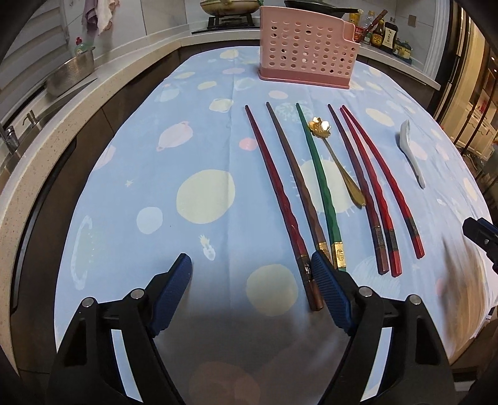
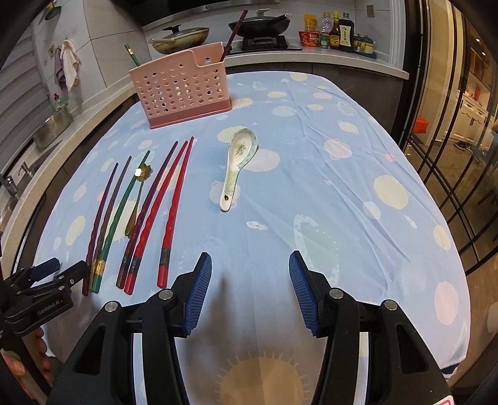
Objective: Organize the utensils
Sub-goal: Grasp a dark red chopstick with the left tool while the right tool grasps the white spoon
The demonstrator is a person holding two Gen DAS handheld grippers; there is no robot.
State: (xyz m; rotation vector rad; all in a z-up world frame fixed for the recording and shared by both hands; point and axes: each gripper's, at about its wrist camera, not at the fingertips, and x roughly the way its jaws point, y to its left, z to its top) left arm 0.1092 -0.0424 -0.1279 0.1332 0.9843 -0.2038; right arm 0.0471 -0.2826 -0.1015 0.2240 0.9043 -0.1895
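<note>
Several chopsticks lie side by side on the blue tablecloth: dark red, brown, green and a red group. A gold flower-headed spoon lies among them. A white ceramic spoon lies to their right. A pink perforated utensil holder stands at the far side with a green and a dark chopstick in it. My left gripper is open, low over the near ends of the dark red and brown chopsticks. My right gripper is open and empty, right of the chopsticks.
The table is covered by the blue planet-print cloth. A kitchen counter with pans, sauce bottles and a metal pot runs behind and to the left. A glass partition is on the right.
</note>
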